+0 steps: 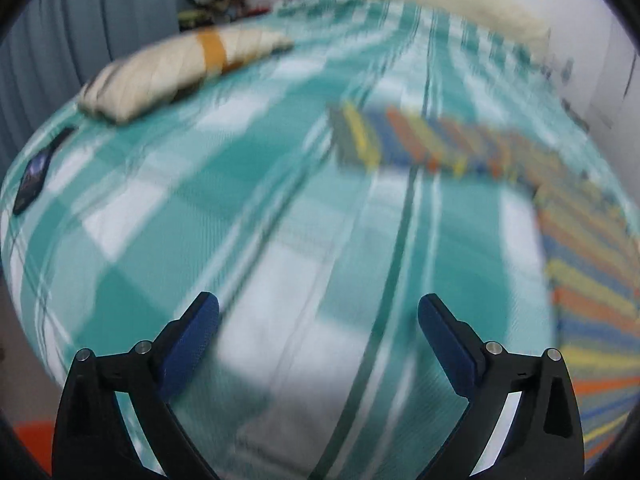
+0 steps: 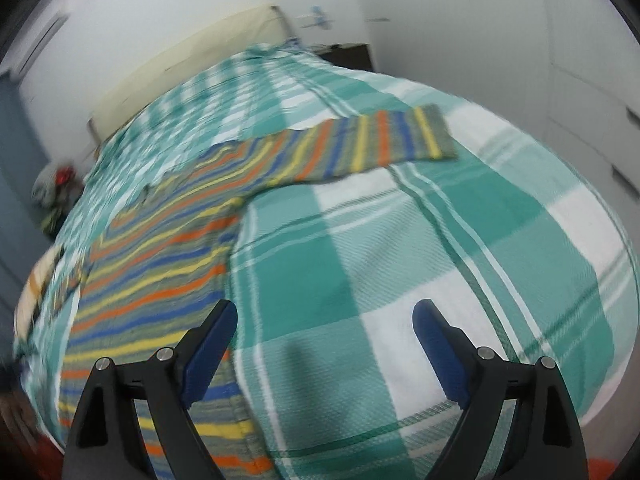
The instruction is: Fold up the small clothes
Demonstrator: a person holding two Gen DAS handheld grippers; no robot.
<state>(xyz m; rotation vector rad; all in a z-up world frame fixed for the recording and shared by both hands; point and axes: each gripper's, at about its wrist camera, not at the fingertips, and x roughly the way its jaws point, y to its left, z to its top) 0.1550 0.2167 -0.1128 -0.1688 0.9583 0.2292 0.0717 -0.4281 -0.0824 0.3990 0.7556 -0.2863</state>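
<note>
Blue-padded fingers of the left claw [image 1: 318, 310] are standing wide apart, gripping nothing, hovering over the checked bedspread [image 1: 248, 216] near the bed's near edge. Off to that claw's right, the striped shirt [image 1: 592, 248] is lying flat on the bed, one sleeve stretching across toward the middle. A pillow [image 1: 176, 68] is resting near the bed's far left corner, with a dark phone [image 1: 34, 176] lying by the left edge.

Likewise parted and empty, the right claw [image 2: 325, 316] is hanging over the bedspread [image 2: 460, 248], its left finger [image 2: 210, 344] just above the striped shirt [image 2: 168, 280], whose other sleeve is reaching toward the bed's right edge.
</note>
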